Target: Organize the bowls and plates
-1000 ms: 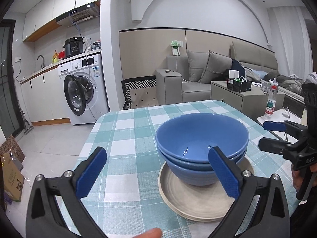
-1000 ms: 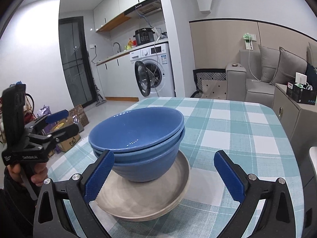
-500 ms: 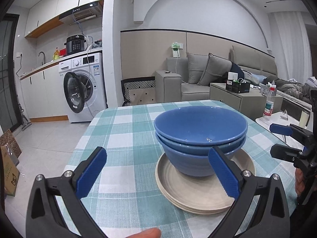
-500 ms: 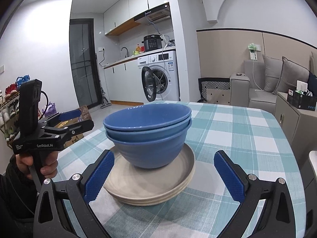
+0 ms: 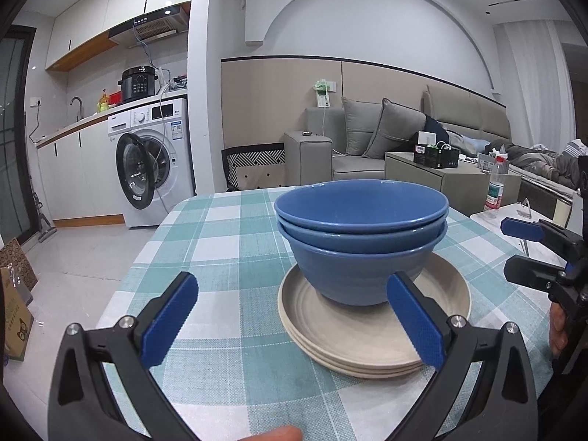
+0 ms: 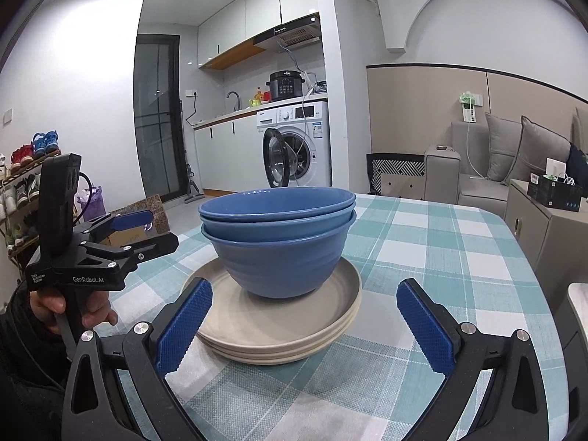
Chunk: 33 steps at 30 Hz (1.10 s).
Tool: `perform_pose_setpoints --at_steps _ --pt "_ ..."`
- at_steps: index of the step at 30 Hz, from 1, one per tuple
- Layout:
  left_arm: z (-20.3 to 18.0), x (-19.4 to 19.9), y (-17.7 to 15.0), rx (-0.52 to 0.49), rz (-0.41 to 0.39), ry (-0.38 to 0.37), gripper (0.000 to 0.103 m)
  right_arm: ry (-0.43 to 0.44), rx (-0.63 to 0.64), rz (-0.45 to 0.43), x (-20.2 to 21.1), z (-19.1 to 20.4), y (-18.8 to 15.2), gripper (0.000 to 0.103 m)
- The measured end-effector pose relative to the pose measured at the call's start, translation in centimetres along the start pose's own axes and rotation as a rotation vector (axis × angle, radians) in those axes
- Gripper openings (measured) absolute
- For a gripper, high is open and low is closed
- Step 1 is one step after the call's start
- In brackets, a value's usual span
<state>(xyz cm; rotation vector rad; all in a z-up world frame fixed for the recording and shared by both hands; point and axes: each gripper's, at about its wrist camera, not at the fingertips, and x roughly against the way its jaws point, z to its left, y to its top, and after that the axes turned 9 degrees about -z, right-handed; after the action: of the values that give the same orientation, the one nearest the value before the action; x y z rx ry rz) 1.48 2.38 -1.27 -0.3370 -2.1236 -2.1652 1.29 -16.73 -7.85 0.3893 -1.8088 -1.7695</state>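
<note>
Left wrist: my left gripper (image 5: 294,321) is spread wide, empty, short of the stack on the table (image 5: 228,242). Two blue bowls (image 5: 362,235) nest on beige plates (image 5: 375,330), likely to save space.

Right wrist: my right gripper (image 6: 303,321) gapes too, empty. Three plates by rim count, two bowls.

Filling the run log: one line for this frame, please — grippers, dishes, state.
left gripper: open, empty | right gripper: open, empty | blue bowls: nested, on beige plates | stack on checked tablecloth, untouched by either gripper
</note>
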Motion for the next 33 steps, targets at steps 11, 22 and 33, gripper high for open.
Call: perform_pose_setpoints --at_steps 11,22,33 --pt "-0.10 -0.24 -0.52 -0.004 -0.005 -0.005 0.103 -0.005 -0.009 -0.028 0.62 -0.21 -0.03 0.102" --pt "0.29 -0.26 -0.57 0.010 -0.006 -0.016 0.103 0.007 -0.005 -0.023 0.62 0.10 0.02 0.102" --pt "0.39 -0.24 -0.55 0.011 -0.004 -0.016 0.103 0.009 0.000 -0.023 0.51 0.17 -0.03 0.102"
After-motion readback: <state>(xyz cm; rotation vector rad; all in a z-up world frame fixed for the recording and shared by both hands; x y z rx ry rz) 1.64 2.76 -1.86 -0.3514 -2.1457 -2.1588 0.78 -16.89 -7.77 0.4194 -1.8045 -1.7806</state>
